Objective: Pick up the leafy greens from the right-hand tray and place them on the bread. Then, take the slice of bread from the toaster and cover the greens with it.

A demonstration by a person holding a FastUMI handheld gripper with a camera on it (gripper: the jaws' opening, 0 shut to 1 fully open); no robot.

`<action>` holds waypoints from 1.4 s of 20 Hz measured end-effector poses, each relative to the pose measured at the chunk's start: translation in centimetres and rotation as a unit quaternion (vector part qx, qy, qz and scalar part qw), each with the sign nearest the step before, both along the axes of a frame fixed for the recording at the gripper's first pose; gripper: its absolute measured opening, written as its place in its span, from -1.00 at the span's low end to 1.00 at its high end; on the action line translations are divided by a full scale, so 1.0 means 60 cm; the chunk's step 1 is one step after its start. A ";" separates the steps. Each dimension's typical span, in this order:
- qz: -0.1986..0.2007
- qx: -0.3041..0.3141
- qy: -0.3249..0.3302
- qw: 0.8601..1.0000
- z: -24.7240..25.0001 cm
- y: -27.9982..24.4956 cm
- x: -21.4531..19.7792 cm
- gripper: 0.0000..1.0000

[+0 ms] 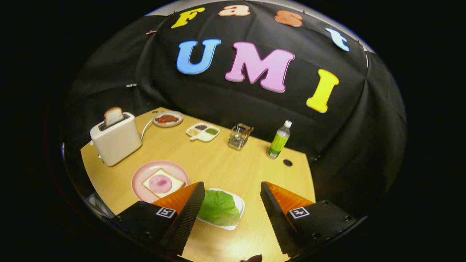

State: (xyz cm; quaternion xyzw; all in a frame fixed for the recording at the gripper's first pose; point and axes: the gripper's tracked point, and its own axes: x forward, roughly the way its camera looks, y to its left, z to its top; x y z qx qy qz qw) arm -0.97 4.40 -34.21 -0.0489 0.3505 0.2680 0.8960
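My tongs (pixel 230 189) are spread wide above the wooden desk (pixel 225 167), pinching nothing; their orange-faced fingers (pixel 280 198) have ribbed black inner pads. The leafy greens (pixel 217 208), one broad crinkled leaf, lie in a shallow white tray (pixel 238 202) that sits between the fingers, hard against the left one, which covers the tray's left end. Just left of that finger is a round pink plate (pixel 140 178) carrying a square slice of bread (pixel 174 182) with a round pink slice of meat (pixel 160 183) on top; the left finger's tip overlaps the plate's near edge. Beyond the plate stands a boxy cream toaster (pixel 116 142) with a slice of toast (pixel 113 116) poking upright from its slot and a white cord trailing behind it. Along the far side of the desk sit a small round dish of reddish-brown food (pixel 168 118), a white divided dish (pixel 203 132) holding small heaps in its compartments, a clear glass jar (pixel 239 137) with a wooden-handled tool in it, and a slim green bottle (pixel 279 140) with a white cap. A dark round hole (pixel 287 162) in the desktop lies near the bottle. Nothing stands between my fingers and the greens.
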 end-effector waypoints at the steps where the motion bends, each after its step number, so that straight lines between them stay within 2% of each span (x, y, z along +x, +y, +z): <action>1: 0.013 -0.003 0.023 1.000 -0.033 0.003 -0.004 0.91; 5: 0.052 -0.007 0.087 0.995 -0.127 0.025 -0.004 0.91; 11: 0.106 -0.033 0.154 0.982 -0.221 0.058 -0.010 0.81; 16: 0.114 -0.047 0.178 0.976 -0.272 0.066 -0.005 0.73; 19: 0.116 -0.045 0.200 0.972 -0.281 0.068 -0.012 0.46; 22: 0.121 -0.047 0.202 0.971 -0.282 0.067 -0.015 0.44; 23: 0.128 -0.047 0.202 0.970 -0.281 0.071 -0.017 0.14; 25: 0.132 -0.055 0.200 0.969 -0.281 0.072 -0.019 -0.64; 26: 0.126 -0.056 0.204 0.969 -0.281 0.071 -0.019 -0.80; 28: 0.120 -0.059 0.203 0.970 -0.272 0.069 -0.020 -0.87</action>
